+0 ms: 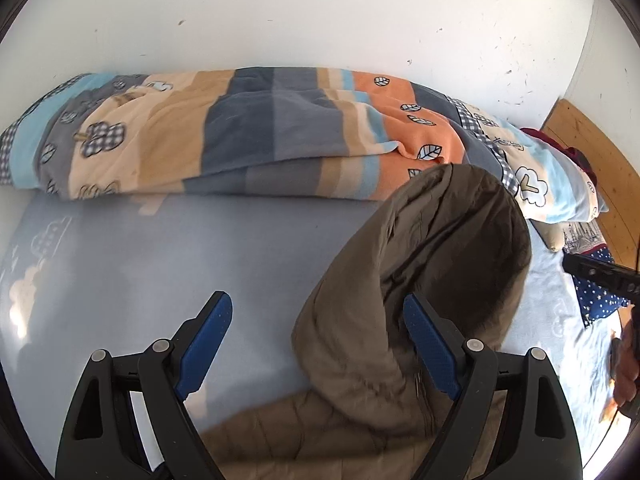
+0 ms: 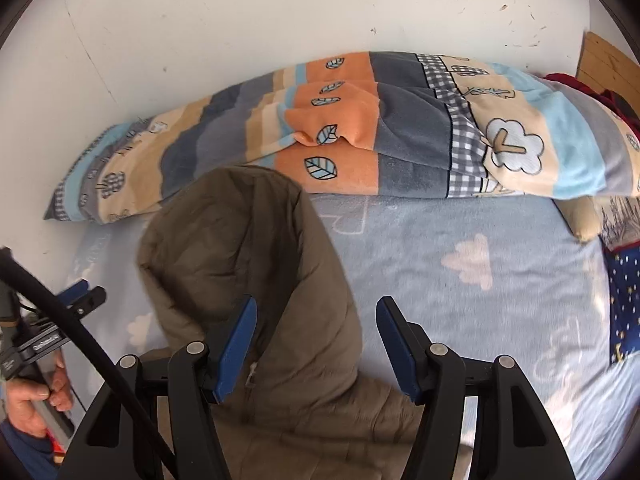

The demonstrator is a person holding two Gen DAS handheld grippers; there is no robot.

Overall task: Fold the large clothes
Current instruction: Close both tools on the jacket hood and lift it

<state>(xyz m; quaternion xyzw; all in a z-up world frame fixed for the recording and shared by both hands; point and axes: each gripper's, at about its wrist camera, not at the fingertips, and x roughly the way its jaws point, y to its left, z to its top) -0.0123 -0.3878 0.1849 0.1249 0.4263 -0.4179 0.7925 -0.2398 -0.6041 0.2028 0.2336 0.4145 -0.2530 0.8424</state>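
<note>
Two grippers, left [image 1: 318, 346] and right [image 2: 316, 350], gape over the jacket [image 1: 420, 280], gripping nothing. It lies on the bed [image 1: 160, 260], hood toward the quilt [image 1: 240, 136]. We judge the risk: puffy padding may spring apart, or the sheet gets pinched too.

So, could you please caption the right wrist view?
Open right gripper above the olive jacket's hood on a blue bedsheet.
</note>
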